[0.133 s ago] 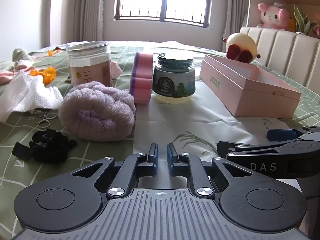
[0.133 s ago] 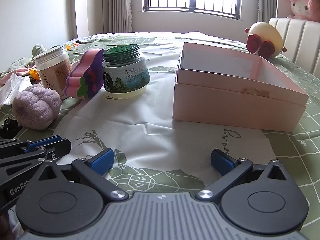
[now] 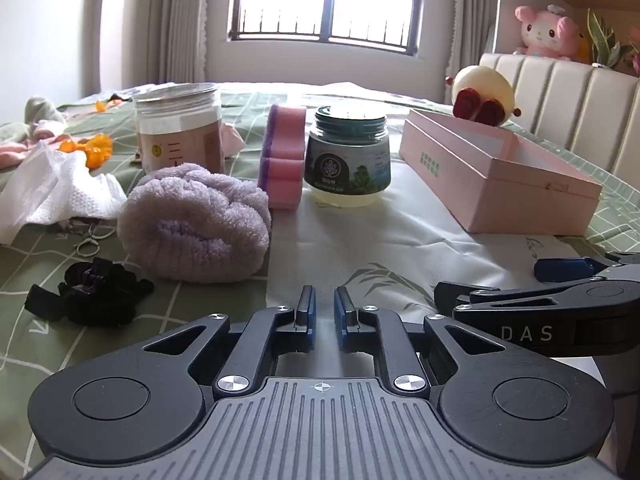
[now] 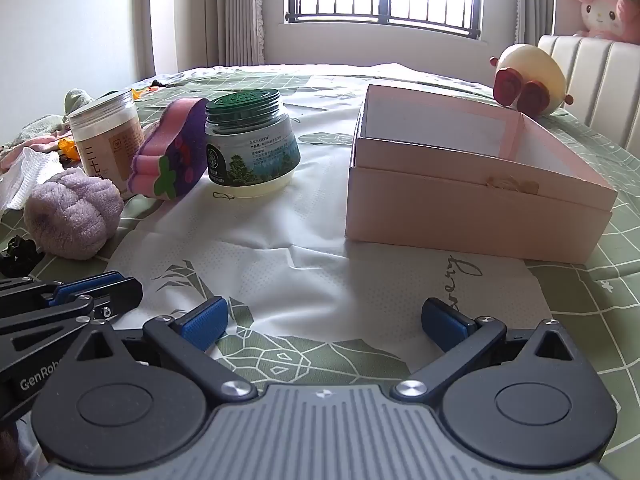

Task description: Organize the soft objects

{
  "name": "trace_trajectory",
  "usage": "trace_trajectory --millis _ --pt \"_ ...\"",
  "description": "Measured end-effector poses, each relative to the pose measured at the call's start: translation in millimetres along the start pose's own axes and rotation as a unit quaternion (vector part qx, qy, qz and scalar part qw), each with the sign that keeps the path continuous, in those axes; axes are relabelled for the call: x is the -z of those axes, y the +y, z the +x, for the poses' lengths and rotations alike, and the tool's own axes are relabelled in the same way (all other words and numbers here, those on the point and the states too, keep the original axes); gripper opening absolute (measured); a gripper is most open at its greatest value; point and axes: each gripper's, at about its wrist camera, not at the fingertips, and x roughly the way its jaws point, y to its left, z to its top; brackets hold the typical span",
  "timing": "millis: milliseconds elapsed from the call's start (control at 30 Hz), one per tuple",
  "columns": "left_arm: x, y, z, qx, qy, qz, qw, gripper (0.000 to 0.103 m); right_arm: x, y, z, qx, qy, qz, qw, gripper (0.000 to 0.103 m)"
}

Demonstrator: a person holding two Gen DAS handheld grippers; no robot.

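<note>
None of the soft things has gone into the pink box (image 4: 472, 204) yet, as far as we can see; its inside looks bare, though the near wall hides part of the floor. We judge the job to be at its very start.

The lilac rolled towel (image 3: 196, 224) lies ahead and to the left of our left claw (image 3: 324, 312), apart from it, on the green bedspread (image 3: 24, 344). Just beyond the towel, the pink and purple sponge (image 3: 282, 156) stands on edge, leaning against the green-lidded jar (image 3: 347, 160). A clear-lidded tub (image 3: 178, 128) stands behind the towel. Further left lie a white cloth (image 3: 52, 188) and a black hair clip (image 3: 90, 298).

Our left claw has its two fingers nearly pressed together, with only a narrow gap and nothing between them. Our right claw (image 4: 324, 320) is spread wide and empty, hovering above the white printed sheet (image 4: 280, 256). The box sits ahead and to the right of it, well apart. A round cream plush toy (image 4: 532, 80) rests beyond the box's far corner.

What seems left: pick up the towel, the sponge and probably the cloth, and put each in the box. The jars look hard, so we would leave them.
</note>
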Motion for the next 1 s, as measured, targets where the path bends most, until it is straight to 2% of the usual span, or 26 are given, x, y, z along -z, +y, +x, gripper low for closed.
trace_trajectory --millis 1000 --pt "-0.1 -3.0 -1.3 -0.005 -0.001 0.008 1.0000 0.015 0.3 0.5 0.5 -0.001 -0.002 0.001 1.000 0.103"
